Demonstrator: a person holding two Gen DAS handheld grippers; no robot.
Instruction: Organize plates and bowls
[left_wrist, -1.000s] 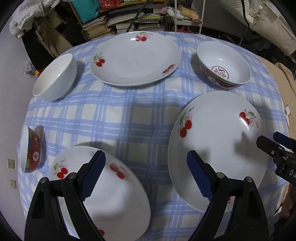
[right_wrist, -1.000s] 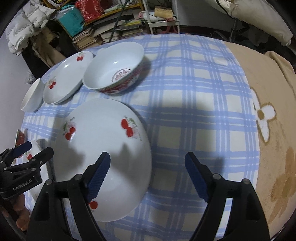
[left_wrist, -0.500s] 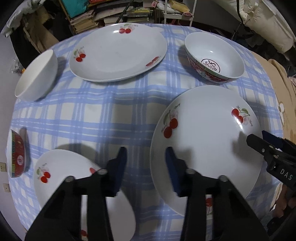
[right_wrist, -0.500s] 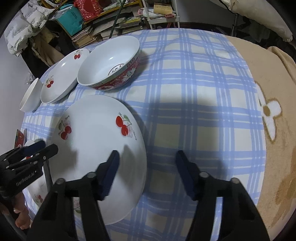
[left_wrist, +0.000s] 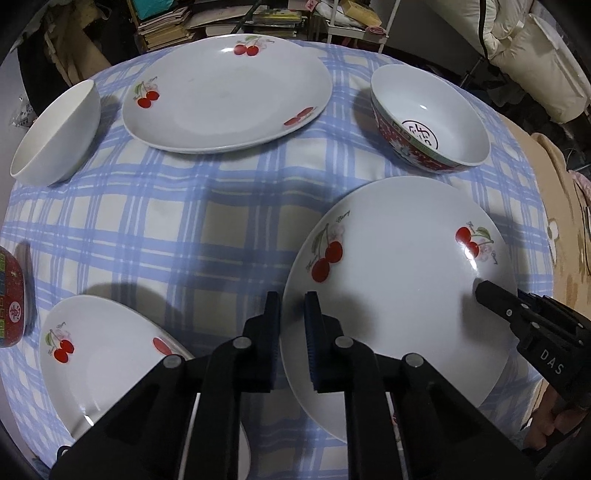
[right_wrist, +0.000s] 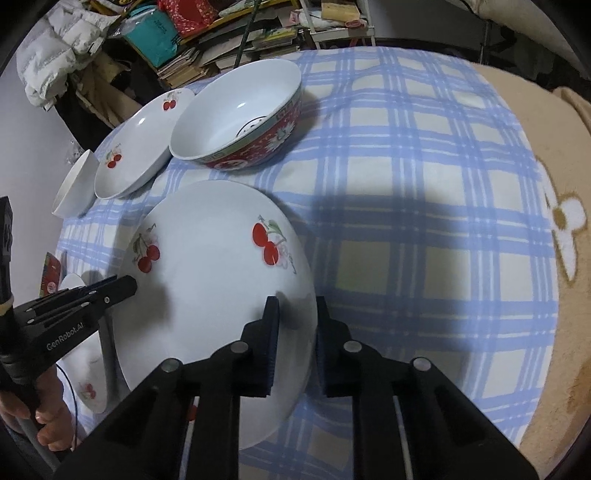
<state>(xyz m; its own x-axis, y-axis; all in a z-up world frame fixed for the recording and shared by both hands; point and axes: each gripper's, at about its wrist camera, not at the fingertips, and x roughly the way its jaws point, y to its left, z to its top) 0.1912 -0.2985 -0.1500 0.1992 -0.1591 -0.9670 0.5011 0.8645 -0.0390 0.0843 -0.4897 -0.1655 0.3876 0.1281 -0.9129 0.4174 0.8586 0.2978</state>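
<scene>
A large white cherry plate (left_wrist: 399, 280) lies at the near right of the round table; it also shows in the right wrist view (right_wrist: 214, 273). My left gripper (left_wrist: 292, 317) is shut on its left rim. My right gripper (right_wrist: 295, 325) is shut on its right rim, and shows from the left wrist view (left_wrist: 517, 314). A second cherry plate (left_wrist: 107, 354) lies near left, a third (left_wrist: 225, 92) at the back. A red-patterned bowl (left_wrist: 428, 118) stands back right, a white bowl (left_wrist: 55, 129) back left, a small red bowl (left_wrist: 11, 295) at the left edge.
The table has a blue plaid cloth (left_wrist: 184, 221). A tan flowered blanket (right_wrist: 561, 229) lies to the right. Stacked books and clutter (left_wrist: 177, 22) stand behind the table.
Both grippers closed from wide open onto opposite rims of the near right plate. Both moved forward a little toward it.
</scene>
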